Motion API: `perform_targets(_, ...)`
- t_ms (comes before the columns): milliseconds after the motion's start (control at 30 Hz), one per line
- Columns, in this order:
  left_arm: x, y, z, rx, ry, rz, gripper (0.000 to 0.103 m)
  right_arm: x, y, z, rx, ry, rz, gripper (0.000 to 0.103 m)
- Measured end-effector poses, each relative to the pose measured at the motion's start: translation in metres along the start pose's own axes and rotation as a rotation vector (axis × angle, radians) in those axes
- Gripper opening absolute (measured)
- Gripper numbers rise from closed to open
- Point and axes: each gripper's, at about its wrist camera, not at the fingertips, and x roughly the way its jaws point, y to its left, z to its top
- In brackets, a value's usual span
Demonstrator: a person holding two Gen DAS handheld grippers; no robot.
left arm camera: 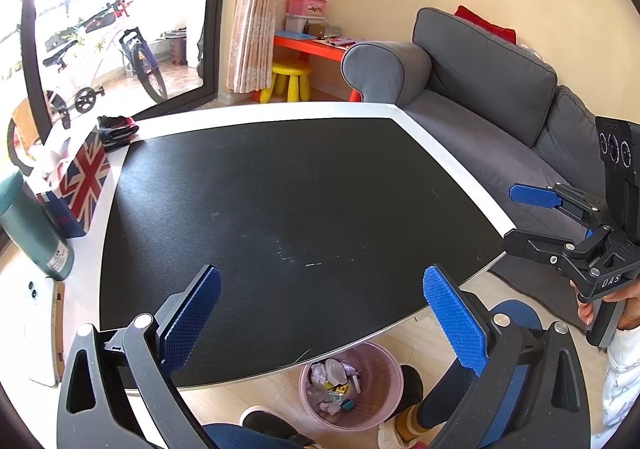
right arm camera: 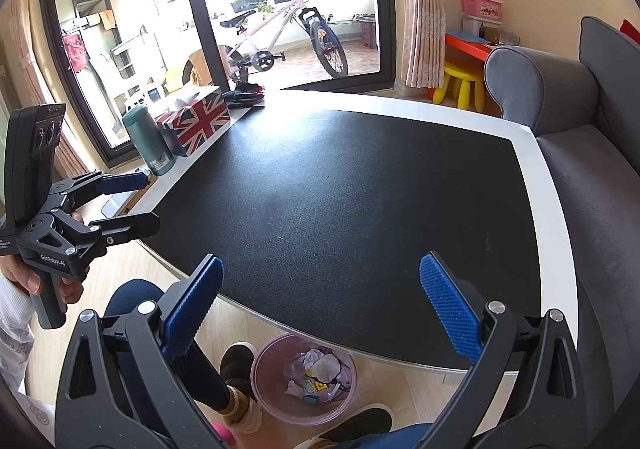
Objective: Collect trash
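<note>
A pink plastic trash basket (left arm camera: pixel 384 415) stands on the floor under the table's near edge, with crumpled paper and small scraps (left arm camera: pixel 334 373) inside; it also shows in the right wrist view (right arm camera: pixel 268 397). My left gripper (left arm camera: pixel 320 313) is open and empty above the black table top (left arm camera: pixel 288 201). My right gripper (right arm camera: pixel 320 305) is open and empty over the near edge of the table (right arm camera: pixel 340 189). Each gripper shows in the other's view, the right one (left arm camera: pixel 516 215) and the left one (right arm camera: pixel 150 199), both open.
A Union Jack tissue box (left arm camera: pixel 80 185), a green flask (left arm camera: pixel 28 229), a white phone (left arm camera: pixel 42 329) and a dark glove (left arm camera: pixel 116 129) sit along the table's left edge. A grey sofa (left arm camera: pixel 500 97) stands on the right. The person's legs and slippers (right arm camera: pixel 236 365) are beside the basket.
</note>
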Motion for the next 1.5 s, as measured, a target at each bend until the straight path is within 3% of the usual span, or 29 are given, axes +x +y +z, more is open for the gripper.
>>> perform_targets(1500, 0.0016, -0.0061, 0.0003, 0.013, -0.002, -0.015, 0.097, 0.0002, -0.0012, -0.0021, 0.002, 0.003, 0.000, 0.097)
